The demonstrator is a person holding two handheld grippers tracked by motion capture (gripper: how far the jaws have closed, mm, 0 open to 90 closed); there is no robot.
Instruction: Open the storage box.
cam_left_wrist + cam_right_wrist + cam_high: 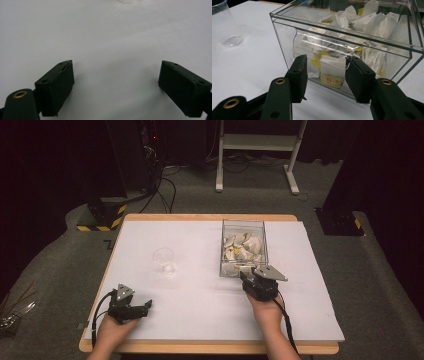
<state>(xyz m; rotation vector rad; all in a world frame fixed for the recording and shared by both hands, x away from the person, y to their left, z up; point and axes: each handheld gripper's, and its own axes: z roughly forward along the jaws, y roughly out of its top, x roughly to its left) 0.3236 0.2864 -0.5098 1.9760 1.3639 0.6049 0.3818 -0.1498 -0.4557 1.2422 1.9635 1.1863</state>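
Left gripper (131, 307) is sitting near the table edge, jaws spread wide, gripping nothing. Cup (164, 261) is standing mid-left: clear, light, tippy. Right gripper (325, 75) is half-closed at the box (243, 248) front cutout, pads bracketing a teabag (332, 71), contact unclear. Bags are looking soft, light, crushable; pinch the paper body. White sheet (200, 290) is lying flat; the room is dark.
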